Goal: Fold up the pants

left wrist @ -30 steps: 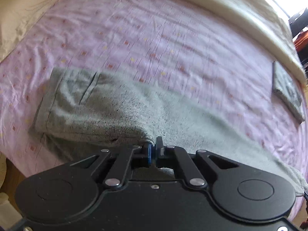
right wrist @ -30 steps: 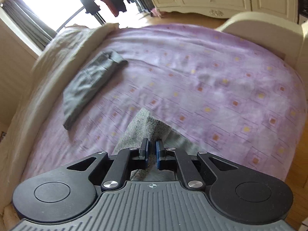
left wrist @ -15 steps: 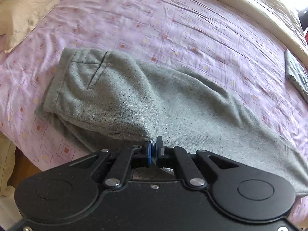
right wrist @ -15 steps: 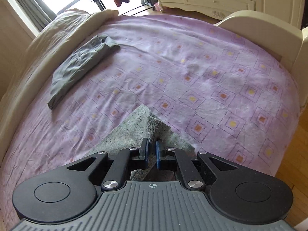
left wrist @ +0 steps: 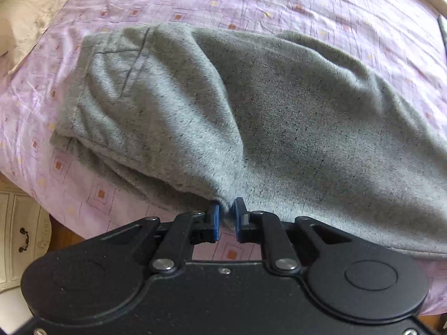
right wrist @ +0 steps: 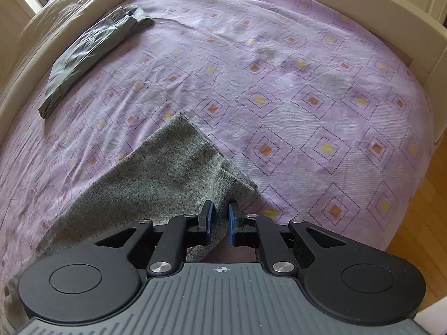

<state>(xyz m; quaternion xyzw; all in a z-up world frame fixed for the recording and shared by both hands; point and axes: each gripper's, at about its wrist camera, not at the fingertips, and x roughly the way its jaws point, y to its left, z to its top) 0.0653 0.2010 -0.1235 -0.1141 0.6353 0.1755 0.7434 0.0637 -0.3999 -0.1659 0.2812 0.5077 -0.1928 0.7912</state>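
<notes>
Grey speckled pants [left wrist: 279, 106] lie across the purple patterned bed sheet [left wrist: 251, 2], folded lengthwise, waistband and pocket at the left. My left gripper [left wrist: 225, 217] is shut on the pants' near edge at the crotch area, the cloth pinched between the blue pads. In the right wrist view the leg hem end [right wrist: 178, 167] lies flat on the sheet [right wrist: 307, 83]. My right gripper [right wrist: 220, 220] has its jaws slightly parted around the hem corner, and the cloth runs between the pads.
A folded dark grey garment [right wrist: 92, 50] lies far left on the bed, next to a beige blanket [right wrist: 56, 8]. A cream footboard [right wrist: 391, 19] is at the far right and wooden floor [right wrist: 419, 195] beyond the bed edge. A beige pillow [left wrist: 30, 19] and white drawers [left wrist: 19, 237] sit at left.
Both grippers have come down lower and closer to the bed with the pants. The pants now lie on the sheet. The right jaws have parted a little.
</notes>
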